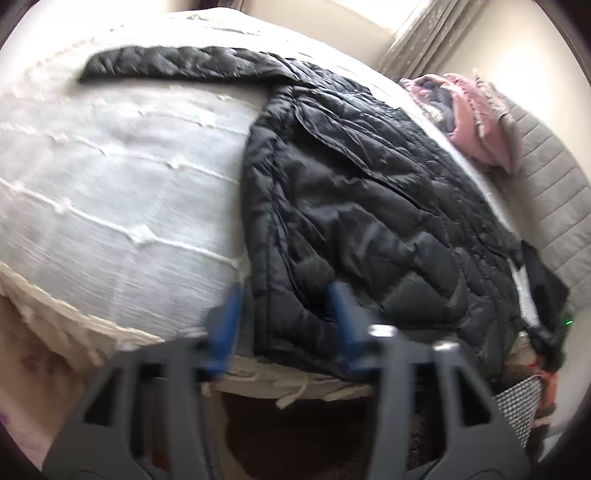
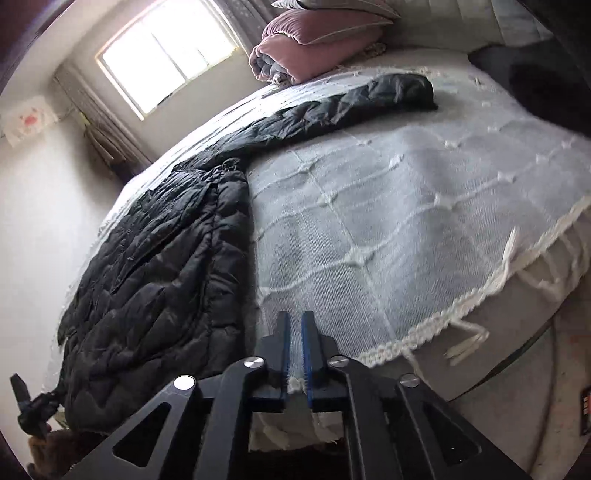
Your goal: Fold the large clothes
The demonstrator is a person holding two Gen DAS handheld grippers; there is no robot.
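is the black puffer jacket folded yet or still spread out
Partly folded: the black puffer jacket lies flat on the bed, body apparently doubled lengthwise, one sleeve still stretched out.

No legible text or labels

Daylight from a glaring window [image 2: 168, 48], blurred left view, fisheye-warped edges.

One black puffer jacket [image 1: 369, 206] on one bed with a white tufted bedspread [image 1: 122, 177]. One folded pink quilt [image 2: 314, 51], one grey pillow [image 2: 343, 7] on top. One window [image 2: 166, 51]. Two grippers: left gripper [image 1: 284, 295], right gripper [image 2: 294, 321].
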